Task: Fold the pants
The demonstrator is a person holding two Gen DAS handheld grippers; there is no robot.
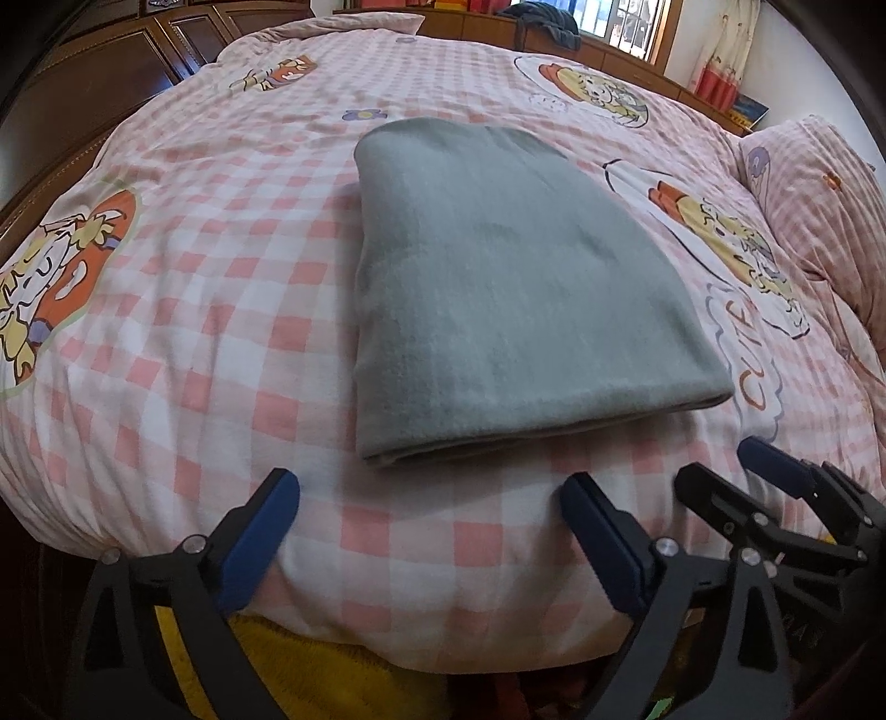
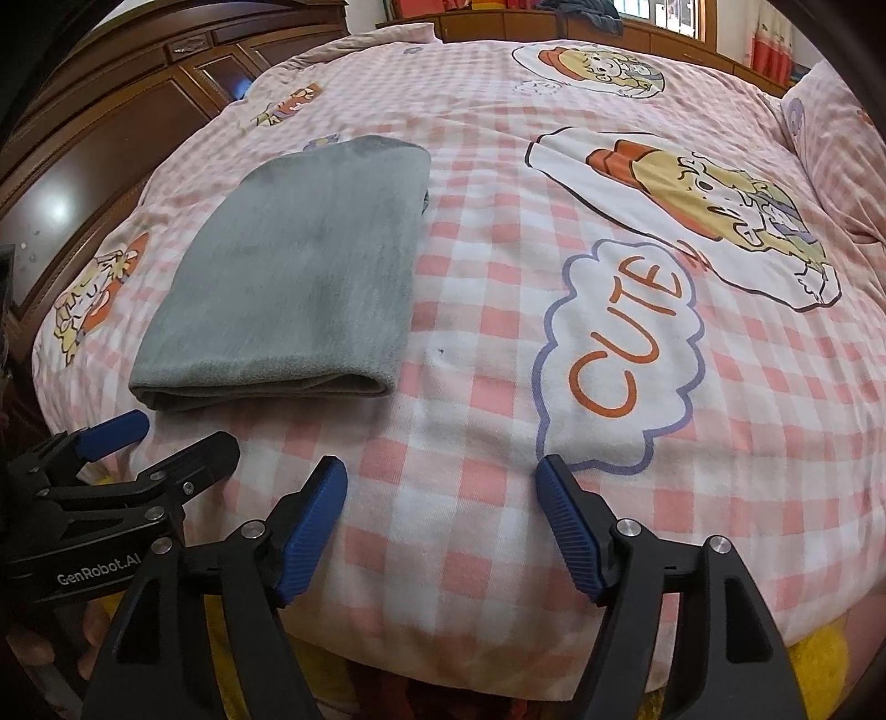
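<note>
The grey pants (image 1: pixel 498 288) lie folded into a thick flat rectangle on the pink checked bedspread (image 1: pixel 221 332), with the folded edge toward me. My left gripper (image 1: pixel 429 484) hovers just short of that near edge, jaws wide open and nothing between them. My right gripper (image 1: pixel 725 471) shows at the lower right, also open. In the right wrist view the pants (image 2: pixel 299 277) sit to the upper left, and my right gripper (image 2: pixel 440 471) stands open over the bare bedspread (image 2: pixel 498 360) beside them. The left gripper (image 2: pixel 177 435) is open below the pants' near corner.
Dark wooden panels (image 1: pixel 83 83) run along the left of the bed. A checked pillow (image 1: pixel 819 210) lies at the right. A dark garment (image 1: pixel 548 25) rests on the wooden ledge under the window. Yellow cloth (image 1: pixel 310 664) shows below the bed's near edge.
</note>
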